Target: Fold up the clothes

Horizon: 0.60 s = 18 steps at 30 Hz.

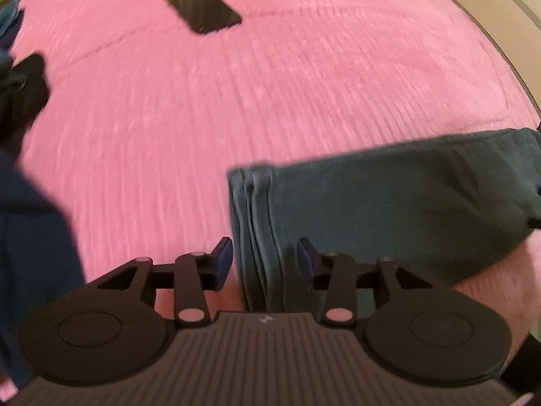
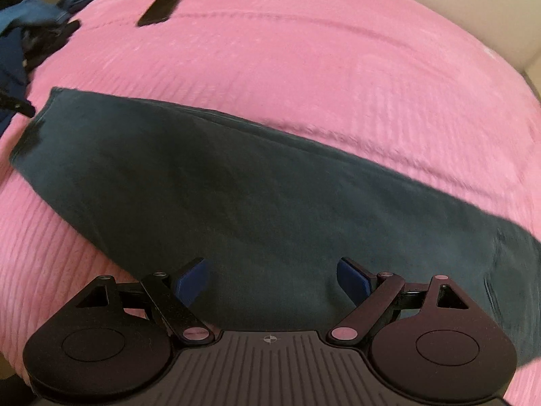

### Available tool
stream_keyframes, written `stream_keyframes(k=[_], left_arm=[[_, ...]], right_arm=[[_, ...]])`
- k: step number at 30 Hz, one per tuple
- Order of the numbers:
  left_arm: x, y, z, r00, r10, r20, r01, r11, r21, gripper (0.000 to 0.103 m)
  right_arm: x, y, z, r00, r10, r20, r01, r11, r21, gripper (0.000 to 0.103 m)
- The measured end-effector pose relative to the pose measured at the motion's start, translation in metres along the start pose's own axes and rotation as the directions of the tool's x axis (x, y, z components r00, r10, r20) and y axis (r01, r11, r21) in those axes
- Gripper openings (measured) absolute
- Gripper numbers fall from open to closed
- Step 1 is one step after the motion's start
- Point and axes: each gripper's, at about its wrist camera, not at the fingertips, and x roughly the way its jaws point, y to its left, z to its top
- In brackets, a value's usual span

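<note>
Left view: my left gripper (image 1: 265, 260) is spread apart, pads either side of the layered end of the dark garment (image 1: 389, 203), which lies on the pink bed (image 1: 236, 118) at four o'clock. A phone (image 1: 202, 8) sits at eleven o'clock, other clothes (image 1: 23, 94) at nine.

Right view: my right gripper (image 2: 272, 282) is also apart, low over the garment (image 2: 203, 182), which stretches from ten o'clock to four.

I judge a fold is next: I should pinch every layer at the end, lift evenly with both hands, and keep edges aligned.
</note>
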Motion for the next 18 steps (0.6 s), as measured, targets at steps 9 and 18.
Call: stream_keyframes(k=[9, 18], left_arm=[[0.023, -0.011, 0.037, 0.999, -0.016, 0.047, 0.005, 0.974, 0.226, 0.010], [0.062, -0.001, 0.024, 0.998, 0.054, 0.014, -0.056, 0.992, 0.112, 0.013]], right_arm=[[0.001, 0.006, -0.017, 0.999, -0.034, -0.027, 0.034, 0.999, 0.017, 0.091], [0.015, -0.007, -0.027, 1.000, -0.011, 0.017, 0.010, 0.999, 0.053, 0.096]])
